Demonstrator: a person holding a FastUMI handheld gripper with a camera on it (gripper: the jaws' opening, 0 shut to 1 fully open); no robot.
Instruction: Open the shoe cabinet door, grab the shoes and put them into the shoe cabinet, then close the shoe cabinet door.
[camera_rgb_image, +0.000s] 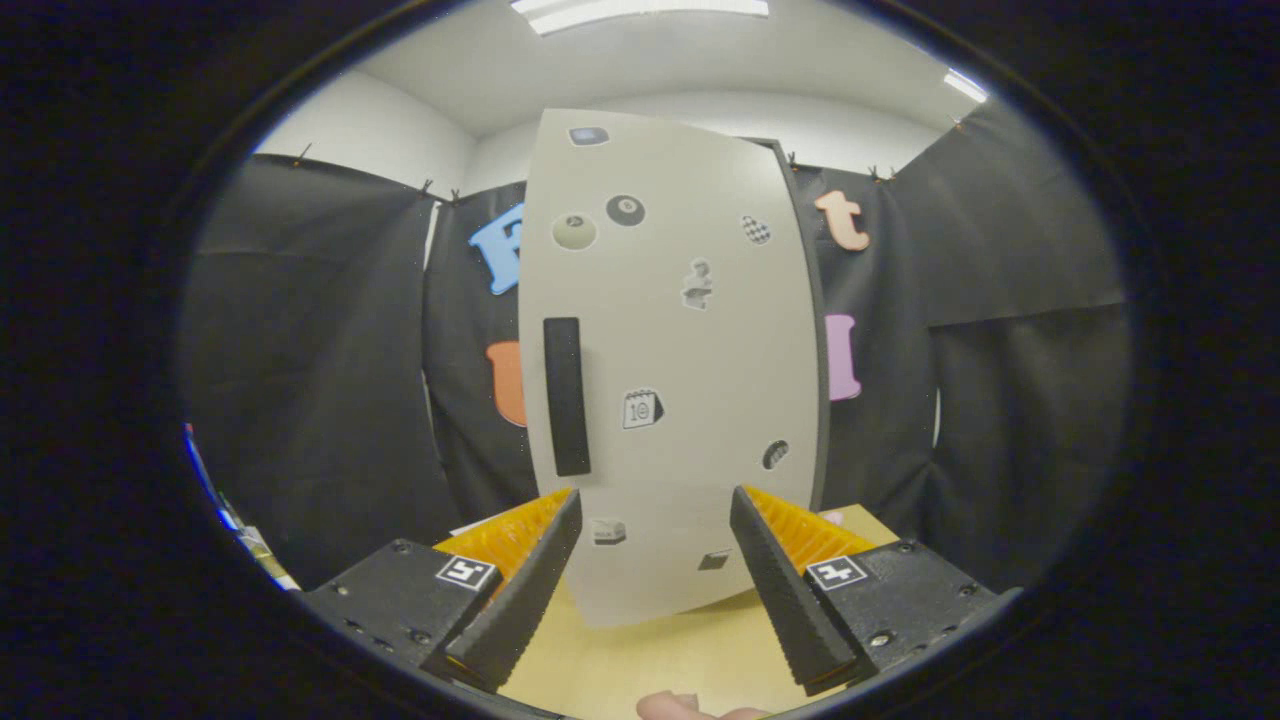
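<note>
The tall pale-grey shoe cabinet door (670, 360), dotted with small stickers, stands shut and upright on the light wooden tabletop (640, 660); its long black vertical handle (566, 396) sits near the door's left edge; the gripper (655, 505) hovers just in front of the door's lower part, fingers spread wide and gripping nothing; the handle lies just above the left finger (525, 590).
</note>
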